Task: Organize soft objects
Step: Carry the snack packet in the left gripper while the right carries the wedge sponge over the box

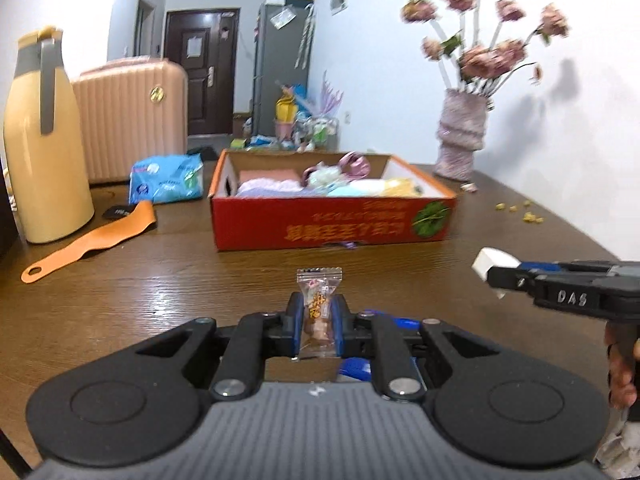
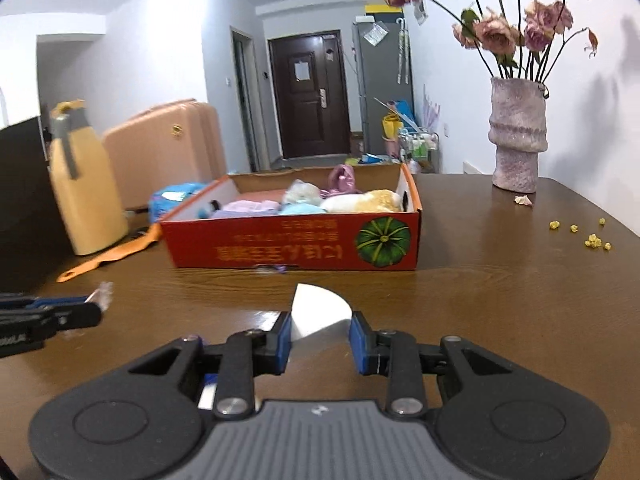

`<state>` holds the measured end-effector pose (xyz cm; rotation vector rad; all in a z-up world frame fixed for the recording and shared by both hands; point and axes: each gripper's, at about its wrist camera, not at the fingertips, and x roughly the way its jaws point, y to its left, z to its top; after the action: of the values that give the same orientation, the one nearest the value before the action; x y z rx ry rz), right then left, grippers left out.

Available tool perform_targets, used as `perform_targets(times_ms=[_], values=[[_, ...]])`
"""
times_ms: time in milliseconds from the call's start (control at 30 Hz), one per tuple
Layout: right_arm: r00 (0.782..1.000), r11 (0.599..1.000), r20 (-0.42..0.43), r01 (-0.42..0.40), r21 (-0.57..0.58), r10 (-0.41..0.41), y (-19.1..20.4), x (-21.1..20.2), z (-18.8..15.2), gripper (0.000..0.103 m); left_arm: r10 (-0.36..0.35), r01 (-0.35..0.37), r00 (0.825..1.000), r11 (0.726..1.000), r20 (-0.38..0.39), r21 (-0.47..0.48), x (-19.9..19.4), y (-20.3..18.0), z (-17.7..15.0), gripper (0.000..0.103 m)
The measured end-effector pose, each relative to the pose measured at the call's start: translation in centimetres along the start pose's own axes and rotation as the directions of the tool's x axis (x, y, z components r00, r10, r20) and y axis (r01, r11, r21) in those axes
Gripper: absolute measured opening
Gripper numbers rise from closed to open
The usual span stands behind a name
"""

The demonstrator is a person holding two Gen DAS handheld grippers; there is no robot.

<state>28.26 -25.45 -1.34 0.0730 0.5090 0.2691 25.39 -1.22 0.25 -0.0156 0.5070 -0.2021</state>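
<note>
Left hand-held gripper (image 1: 316,318): nearly closed, pads clamping wrapped candy (image 1: 317,308), tilted down above worktop (image 1: 160,280). Right hand-held gripper (image 2: 320,334): partly closed, gripping white wedge-shaped sponge (image 2: 318,312), same tilt. Red cardboard box (image 2: 296,246) of soft items ahead.

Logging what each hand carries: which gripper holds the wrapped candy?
The left gripper: it is shut on the clear-wrapped candy. The right gripper holds a white wedge-shaped piece instead.

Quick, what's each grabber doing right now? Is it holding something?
Left gripper: closed on a wrapped candy.
Right gripper: closed on a white wedge-shaped sponge.
</note>
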Motion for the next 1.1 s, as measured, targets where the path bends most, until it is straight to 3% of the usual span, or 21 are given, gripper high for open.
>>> perform_targets(times_ms=[300,600,833,967,1100], values=[[0.998,1.000,0.060,-0.014,-0.007,0.015,0.7,-6.0,-1.0,0.030,-0.050,0.047,0.996,0.998,0.072,0.039,-4.3,-3.1,0.2,0.015],[0.997,1.000,0.081,-0.013,-0.004,0.013,0.0,-6.3,-0.6,0.030,-0.080,0.076,0.993,0.996,0.085,0.048,-3.9,-3.7,1.6,0.015],[0.994,0.996,0.109,-0.024,-0.082,0.033,-1.5,-2.5,4.5,0.030,-0.185,0.182,0.980,0.982,0.076,0.048,1.9,-3.5,7.8,0.015],[0.994,0.992,0.093,-0.039,-0.116,0.050,-2.4,2.1,8.1,0.030,-0.203,0.202,0.978,0.979,0.056,0.028,7.3,-2.9,12.2,0.015],[0.997,0.993,0.024,-0.076,-0.094,0.078,-3.7,8.0,11.1,0.030,-0.227,0.227,0.974,0.974,0.002,-0.019,13.0,-2.4,15.1,0.015]])
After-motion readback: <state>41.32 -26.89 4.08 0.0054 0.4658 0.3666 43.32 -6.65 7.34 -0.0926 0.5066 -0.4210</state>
